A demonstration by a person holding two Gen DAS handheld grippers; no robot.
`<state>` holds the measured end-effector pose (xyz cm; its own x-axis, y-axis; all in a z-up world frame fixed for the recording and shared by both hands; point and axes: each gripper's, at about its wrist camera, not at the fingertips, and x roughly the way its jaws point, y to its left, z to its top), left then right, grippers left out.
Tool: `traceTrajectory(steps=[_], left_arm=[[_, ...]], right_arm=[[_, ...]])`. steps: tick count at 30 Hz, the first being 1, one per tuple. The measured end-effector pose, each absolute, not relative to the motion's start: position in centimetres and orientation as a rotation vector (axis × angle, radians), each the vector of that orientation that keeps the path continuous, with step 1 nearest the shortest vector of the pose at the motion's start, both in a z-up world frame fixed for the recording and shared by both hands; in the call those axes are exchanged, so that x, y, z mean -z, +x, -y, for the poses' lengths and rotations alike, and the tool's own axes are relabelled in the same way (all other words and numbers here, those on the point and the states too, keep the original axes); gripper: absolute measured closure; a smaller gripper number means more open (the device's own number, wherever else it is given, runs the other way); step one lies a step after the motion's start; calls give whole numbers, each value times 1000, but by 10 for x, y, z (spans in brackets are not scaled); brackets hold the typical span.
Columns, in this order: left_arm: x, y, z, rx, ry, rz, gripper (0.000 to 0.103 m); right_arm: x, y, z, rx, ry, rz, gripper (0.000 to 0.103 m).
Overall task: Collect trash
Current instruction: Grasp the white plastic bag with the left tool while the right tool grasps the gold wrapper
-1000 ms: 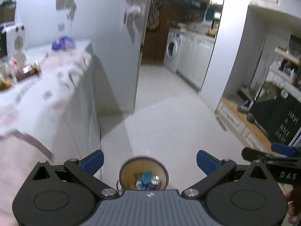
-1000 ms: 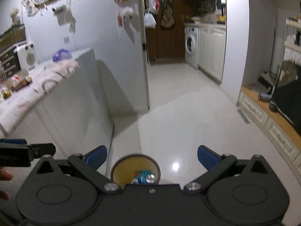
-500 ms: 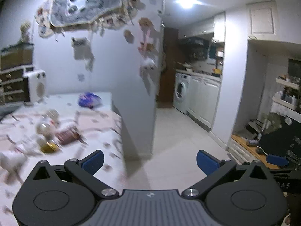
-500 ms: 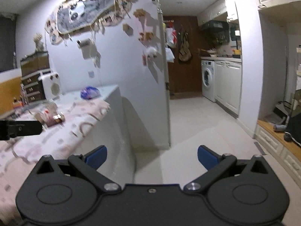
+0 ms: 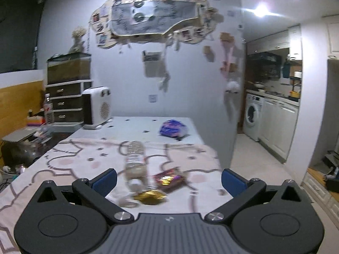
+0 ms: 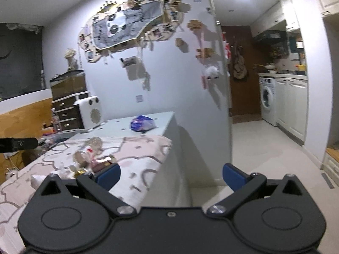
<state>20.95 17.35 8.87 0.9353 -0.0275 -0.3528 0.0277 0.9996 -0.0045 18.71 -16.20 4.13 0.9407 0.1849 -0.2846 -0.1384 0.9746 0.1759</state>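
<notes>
An empty clear plastic bottle lies on the table's pink patterned cloth, straight ahead of my left gripper, which is open and holds nothing. A dark red wrapper and a gold foil wrapper lie just right of the bottle. A purple snack bag sits farther back. My right gripper is open and empty, past the table's right corner. From that side I see the bottle, the red wrapper and the purple bag.
A white heater stands at the table's far end, by dark drawers and a water bottle. The decorated wall runs behind. A tiled passage leads right to a washing machine.
Both grippers have lifted from the floor, where a round bin with trash showed below them, up to table height. The left one has swung left over the cloth, facing the bottle and wrappers.
</notes>
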Motion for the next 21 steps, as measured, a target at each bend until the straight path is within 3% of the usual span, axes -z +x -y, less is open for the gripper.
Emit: traceTrajectory(steps=[11, 21], left_arm=[[-27, 273, -275, -58, -109, -467, 1], [32, 294, -301, 11, -217, -561, 20]], right_arm=[[-53, 228, 83, -263, 55, -283, 0], [-34, 264, 2, -399, -160, -270, 0]])
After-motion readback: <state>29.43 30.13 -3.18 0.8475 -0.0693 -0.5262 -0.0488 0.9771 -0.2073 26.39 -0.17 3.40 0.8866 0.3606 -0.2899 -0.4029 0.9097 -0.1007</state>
